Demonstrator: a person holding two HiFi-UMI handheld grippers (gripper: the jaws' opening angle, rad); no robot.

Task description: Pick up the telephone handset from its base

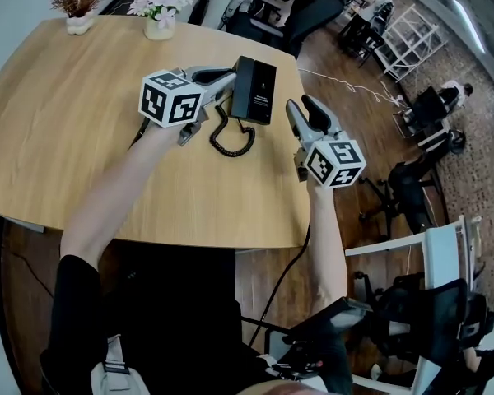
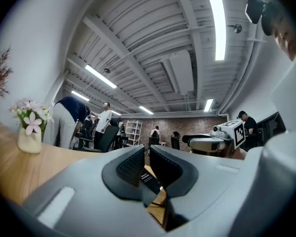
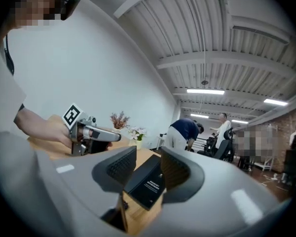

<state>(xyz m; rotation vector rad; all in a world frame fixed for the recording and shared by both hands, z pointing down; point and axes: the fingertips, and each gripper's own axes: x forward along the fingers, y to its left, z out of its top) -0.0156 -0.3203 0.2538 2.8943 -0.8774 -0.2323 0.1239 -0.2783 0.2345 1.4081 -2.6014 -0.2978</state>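
Left hand-held gripper point(image 1: 227, 85) looks like the one to make the grasp: its tips are just beside the left edge of the telephone point(image 1: 255, 89). My take on doing it well:
- widen the jaws first; the gap looks too narrow to straddle a handset
- close across the handset's narrow width, mid-length, then lift straight up so the coiled cord point(image 1: 230, 141) pays out without dragging the base
- if the base starts to slide, pin it with the right hand-held gripper point(image 1: 300, 104)

State now:
- left: its own view point(image 2: 147, 157) shows the jaws only slightly apart, with nothing between the pads. A strip of the black telephone shows beyond the gap.
- right: jaws point(image 3: 148, 154) moderately apart and empty. The telephone point(image 3: 147, 185) lies beyond them, untouched. It hovers off the near right of the telephone.

Telephone sits at the far right of the wooden surface point(image 1: 82, 130), cord looped on its near side. Handset and base read as one black block, so I can't separate them.
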